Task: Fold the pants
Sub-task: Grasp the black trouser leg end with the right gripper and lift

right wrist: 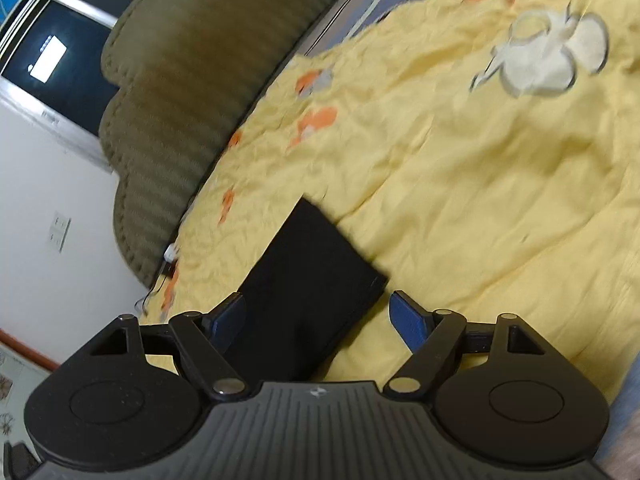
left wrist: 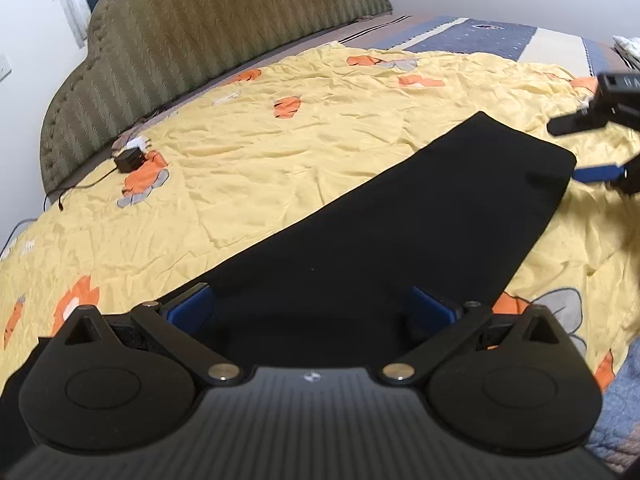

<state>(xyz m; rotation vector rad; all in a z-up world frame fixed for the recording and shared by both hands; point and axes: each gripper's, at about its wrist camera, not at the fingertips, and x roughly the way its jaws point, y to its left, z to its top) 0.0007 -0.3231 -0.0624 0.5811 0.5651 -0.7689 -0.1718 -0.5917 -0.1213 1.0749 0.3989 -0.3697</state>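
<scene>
Nearest me, the left gripper [left wrist: 312,308] hangs over the near end of the black pants [left wrist: 400,224], its blue fingers [left wrist: 192,310] spread wide with the dark cloth lying between them, not pinched. The pants lie flat as a long strip on the yellow bedspread [left wrist: 260,160], running from the near edge of the bed out toward its right side (the fabric is creased all over and printed with orange and grey flowers). At the far end of the strip the right gripper [left wrist: 592,148] hovers just beside the hem, its jaws wide as well, nothing caught in them; in its own view the corner of the pants [right wrist: 312,280] sits between the fingers, untouched.

Toward the left edge of the bed a small black charger [left wrist: 128,160] rests on the spread, its cable trailing off the side. Beyond the yellow cloth a blue and cream sheet [left wrist: 480,36] shows at the far edge. Behind it rises an olive, ribbed, scalloped headboard [left wrist: 200,40] against a white wall, with a wall socket [right wrist: 60,232] and a dark window [right wrist: 52,60]. I can read no writing anywhere.
</scene>
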